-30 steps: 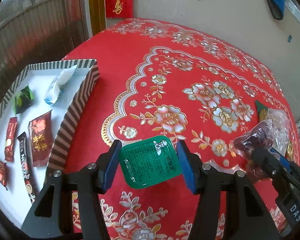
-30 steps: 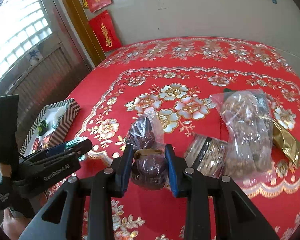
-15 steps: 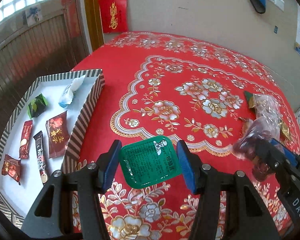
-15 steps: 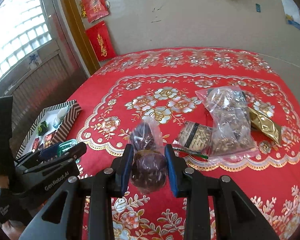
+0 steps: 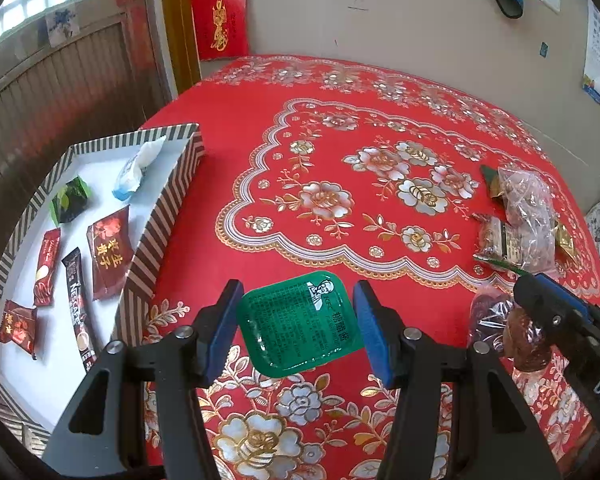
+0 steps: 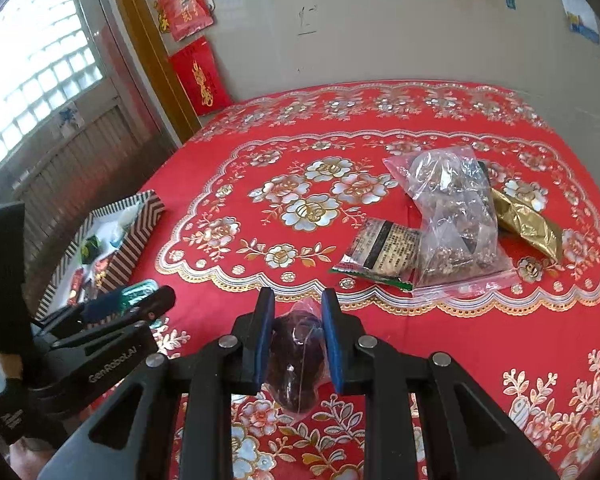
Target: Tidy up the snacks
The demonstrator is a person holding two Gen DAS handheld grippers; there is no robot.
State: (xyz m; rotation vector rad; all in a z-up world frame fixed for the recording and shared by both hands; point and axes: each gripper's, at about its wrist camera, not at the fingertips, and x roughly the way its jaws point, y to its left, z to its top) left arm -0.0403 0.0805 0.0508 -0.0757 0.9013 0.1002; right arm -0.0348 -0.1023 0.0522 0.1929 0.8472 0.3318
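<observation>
My left gripper [image 5: 298, 326] is shut on a green sauce tub [image 5: 300, 322] and holds it above the red floral tablecloth, right of the striped tray [image 5: 156, 224]. The tray holds several small snack packets, such as a Nescafe stick [image 5: 78, 304]. My right gripper [image 6: 298, 340] is shut on a clear bag of dark red dates [image 6: 296, 364], lifted off the cloth. In the left wrist view that bag [image 5: 496, 328] shows at the right beside the right gripper. In the right wrist view the left gripper [image 6: 132, 300] shows at the left with the green tub.
On the cloth's right side lie a clear bag of brown snacks [image 6: 456, 216], a printed packet [image 6: 384, 248] and a gold pouch [image 6: 528, 224]. The round table [image 5: 340, 160] stands close to a wall and a window grille.
Both grippers have risen and drawn back from the table with their loads still held. More of the table and tray shows now.
</observation>
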